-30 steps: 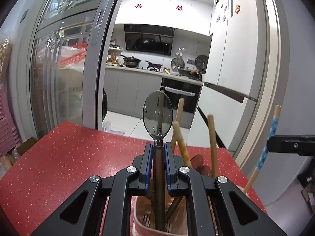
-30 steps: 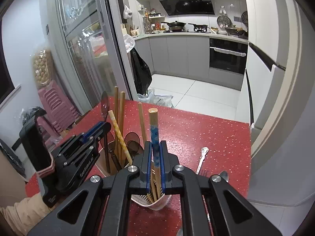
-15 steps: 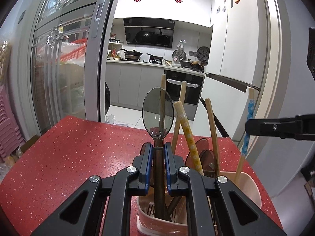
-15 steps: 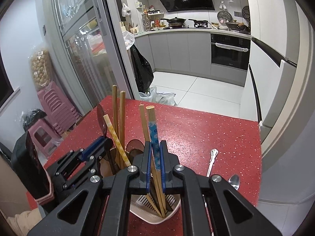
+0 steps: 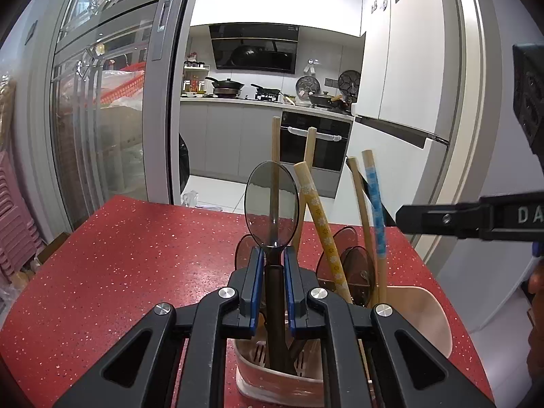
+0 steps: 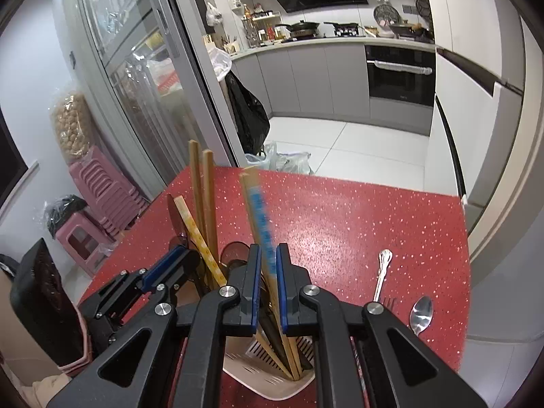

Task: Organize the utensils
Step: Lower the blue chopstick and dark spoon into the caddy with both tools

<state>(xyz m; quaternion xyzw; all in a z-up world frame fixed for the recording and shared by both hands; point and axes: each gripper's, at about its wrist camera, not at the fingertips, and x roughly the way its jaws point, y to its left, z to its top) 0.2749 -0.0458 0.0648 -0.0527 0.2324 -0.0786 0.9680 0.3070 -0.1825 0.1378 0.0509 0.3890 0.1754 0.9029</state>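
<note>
- Left wrist view: left tongs (image 5: 272,285) pinch the neck of a dark translucent plastic spoon (image 5: 272,204), handle down inside the pink slotted plastic utensil holder (image 5: 421,312). Prob. kept upright so it drops in bowl-up among the wooden chopsticks there. Right tongs' body shows only side-on, just right of the holder.
- Right wrist view: right tongs (image 6: 268,285) pressed onto a blue-patterned wooden chopstick (image 6: 260,210), tip low in the holder, tilted w/ the rest.
- Only this view shows a silver metal fork (image 6: 380,275) + small metal spoon (image 6: 421,314) lying on the red speckled surface (image 6: 340,210), right of the holder – likely next.
</note>
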